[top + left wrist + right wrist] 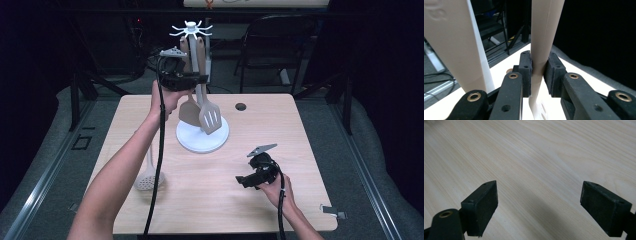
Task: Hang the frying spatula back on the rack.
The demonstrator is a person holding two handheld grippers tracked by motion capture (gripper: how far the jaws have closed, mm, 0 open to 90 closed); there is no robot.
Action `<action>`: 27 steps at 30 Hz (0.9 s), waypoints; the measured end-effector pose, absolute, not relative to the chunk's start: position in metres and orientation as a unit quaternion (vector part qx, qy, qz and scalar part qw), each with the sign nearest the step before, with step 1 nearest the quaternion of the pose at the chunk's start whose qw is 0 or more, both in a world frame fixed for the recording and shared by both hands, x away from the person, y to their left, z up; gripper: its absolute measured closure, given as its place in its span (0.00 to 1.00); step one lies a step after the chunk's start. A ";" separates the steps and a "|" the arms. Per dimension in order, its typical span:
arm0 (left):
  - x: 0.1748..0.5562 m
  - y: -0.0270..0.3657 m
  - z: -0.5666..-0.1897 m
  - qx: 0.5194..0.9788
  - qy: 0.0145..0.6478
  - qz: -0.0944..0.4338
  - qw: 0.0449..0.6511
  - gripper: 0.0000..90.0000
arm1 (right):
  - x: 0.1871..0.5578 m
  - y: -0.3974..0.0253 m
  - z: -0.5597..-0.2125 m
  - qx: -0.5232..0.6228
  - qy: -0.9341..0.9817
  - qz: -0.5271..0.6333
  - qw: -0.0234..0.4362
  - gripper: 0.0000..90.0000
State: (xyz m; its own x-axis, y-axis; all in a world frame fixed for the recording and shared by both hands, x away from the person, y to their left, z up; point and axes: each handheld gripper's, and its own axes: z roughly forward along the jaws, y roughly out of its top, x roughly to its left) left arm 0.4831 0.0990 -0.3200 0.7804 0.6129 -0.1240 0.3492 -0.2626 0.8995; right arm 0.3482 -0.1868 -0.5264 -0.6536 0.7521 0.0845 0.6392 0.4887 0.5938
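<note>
The left gripper (537,75) has its jaws pinched on the handle of the slotted spatula (544,37), which runs up between the pads and on past them. In the high view that spatula (209,118) hangs on the rack (191,31), blade down, just over the white base (192,140). It looks light and stiff, likely smooth plastic, so it could slip or swing in a loose pinch; the flat mid-handle, where the jaws sit now, seems the best hold.

Just to the left of the jaws hangs a second handle (456,45), that of the brown spatula (189,111), close beside the first. It may knock against the slotted one when that is lifted off its hook.

The right gripper (544,205) has its jaws spread wide, with nothing between them but bare table (536,152); it rests near the table's front edge (257,172). A skimmer (146,180) lies flat on the table, well apart from both.
</note>
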 end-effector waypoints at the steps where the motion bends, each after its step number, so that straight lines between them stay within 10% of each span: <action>1: 0.484 0.099 -0.320 0.786 0.306 0.124 0.522 0.85 | 0.348 -0.187 -0.526 0.402 0.858 0.303 0.098 0.16; 27: 0.491 0.107 -0.329 0.758 0.352 0.121 0.535 0.83 | 0.347 -0.183 -0.526 0.393 0.864 0.301 0.089 0.15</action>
